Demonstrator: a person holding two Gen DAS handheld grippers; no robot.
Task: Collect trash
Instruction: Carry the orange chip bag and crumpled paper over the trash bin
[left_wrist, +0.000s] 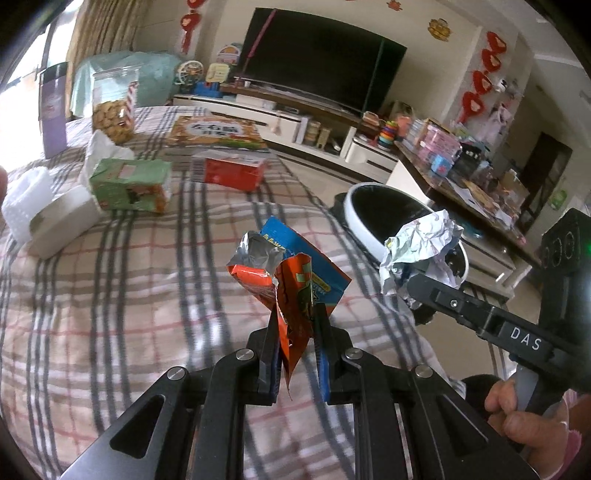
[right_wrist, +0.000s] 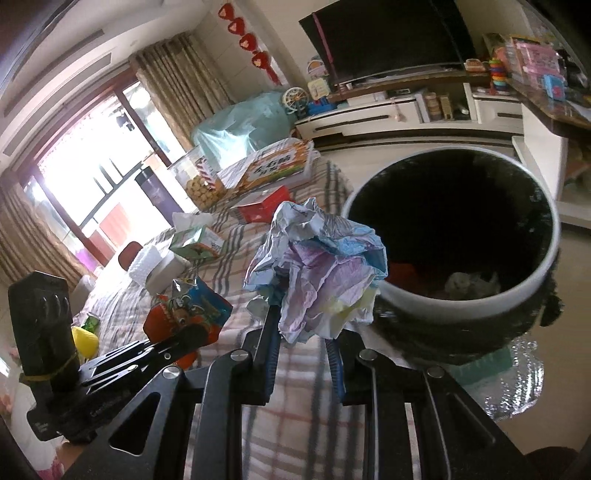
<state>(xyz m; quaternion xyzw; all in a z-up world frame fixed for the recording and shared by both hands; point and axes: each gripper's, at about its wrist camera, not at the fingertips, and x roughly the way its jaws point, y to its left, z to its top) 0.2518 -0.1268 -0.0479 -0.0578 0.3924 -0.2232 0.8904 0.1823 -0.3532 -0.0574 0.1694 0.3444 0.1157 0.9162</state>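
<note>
- Orange-and-blue snack wrapper (left_wrist: 291, 280) is clamped between the left gripper (left_wrist: 295, 314) fingers.
- Crumpled paper (right_wrist: 317, 269) is pinched by the right gripper (right_wrist: 303, 325), beside the white-rimmed bin (right_wrist: 461, 306).

1. A home living room: a large television (left_wrist: 317, 59) stands on a low white media cabinet (left_wrist: 280, 118).
2. Curtains (right_wrist: 166, 77) frame a bright window, and red festive hangings (left_wrist: 480, 81) decorate the walls.
3. Toys crowd a side table (left_wrist: 443, 147).

Both wrist views look down, sharing the bin (left_wrist: 373, 218).
</note>
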